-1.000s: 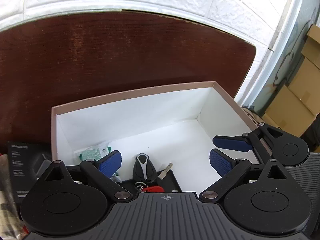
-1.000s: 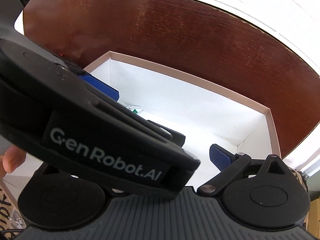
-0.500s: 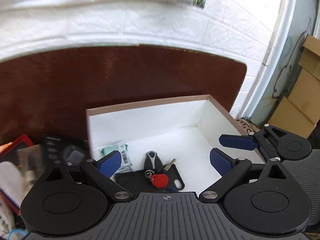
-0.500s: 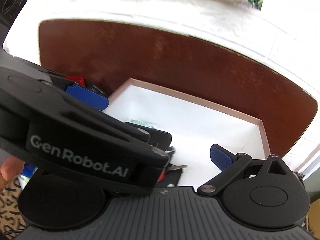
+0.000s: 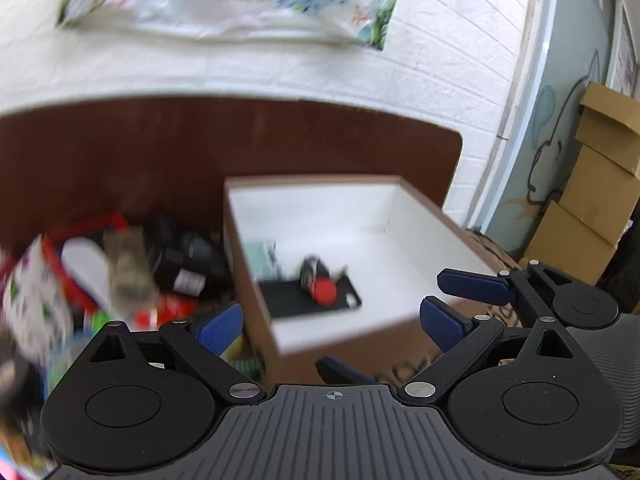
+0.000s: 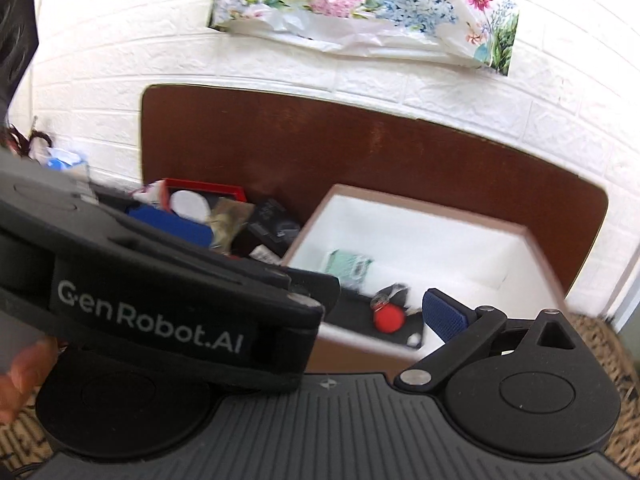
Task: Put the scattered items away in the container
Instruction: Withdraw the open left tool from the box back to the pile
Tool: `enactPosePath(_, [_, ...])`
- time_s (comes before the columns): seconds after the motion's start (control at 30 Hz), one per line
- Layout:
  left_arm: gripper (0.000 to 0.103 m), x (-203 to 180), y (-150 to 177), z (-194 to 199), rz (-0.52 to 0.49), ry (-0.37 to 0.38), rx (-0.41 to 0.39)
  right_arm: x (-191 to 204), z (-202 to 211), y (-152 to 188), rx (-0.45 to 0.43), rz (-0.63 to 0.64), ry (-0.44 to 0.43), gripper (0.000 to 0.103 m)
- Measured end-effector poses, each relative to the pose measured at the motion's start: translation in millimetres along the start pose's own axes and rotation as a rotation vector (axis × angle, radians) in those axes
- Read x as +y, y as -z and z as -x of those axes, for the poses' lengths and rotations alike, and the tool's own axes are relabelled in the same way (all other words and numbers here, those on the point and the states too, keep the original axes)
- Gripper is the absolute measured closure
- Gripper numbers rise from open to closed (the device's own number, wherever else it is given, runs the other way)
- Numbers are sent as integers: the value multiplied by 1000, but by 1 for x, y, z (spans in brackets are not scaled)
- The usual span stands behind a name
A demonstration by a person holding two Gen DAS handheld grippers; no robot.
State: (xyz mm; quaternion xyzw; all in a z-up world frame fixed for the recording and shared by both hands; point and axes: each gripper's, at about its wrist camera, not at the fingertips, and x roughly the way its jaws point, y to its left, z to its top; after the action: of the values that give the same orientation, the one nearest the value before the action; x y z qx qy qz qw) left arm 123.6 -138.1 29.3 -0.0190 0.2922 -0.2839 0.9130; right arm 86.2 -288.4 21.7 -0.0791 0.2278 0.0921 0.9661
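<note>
— Both grippers have pulled back and up from the box since a second ago; before, the left one hung right over its floor, now the whole box shows and the pile beside it has come into view.

— What's in the box so far?

— A black tray near the front wall, with a key fob and a red tag lying on it, and a green-and-white packet against the left wall. Everything there is blurred, so I won't say more.

— And the fingers?

— The left gripper stands wide open and empty. The right gripper also looks parted, nothing between its blue pads as seen from the left view; in its own view the left tool covers one finger.

— So which step is this?

— I'd judge a drop has just finished and the reach for the next item is starting. Most of the job remains: the pile sits on the worktop just left of the box, toward the left edge, a red-framed thing, a white disc, dark boxes and a crumpled packet overlapping.

— What does the next move need?

— Swinging left, picking one piece off the top of the heap, and closing on it alone, since they lie touching.
</note>
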Motion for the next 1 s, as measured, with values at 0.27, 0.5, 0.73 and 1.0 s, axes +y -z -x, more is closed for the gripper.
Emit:
enactPosePath(0.27, [2, 20, 64, 23, 80, 1, 31, 46, 22, 48, 3, -50, -8, 1])
enactPosePath(0.5, [2, 37, 101, 22, 114, 0, 80, 72, 12, 77, 43, -88, -13, 1])
enactPosePath(0.73, [6, 65, 103, 8, 150, -36, 106, 77, -8, 106, 118, -52, 68, 1])
enactPosePath(1.0, [19, 66, 101, -34, 111, -44, 160, 83, -30, 114, 144, -41, 25, 1])
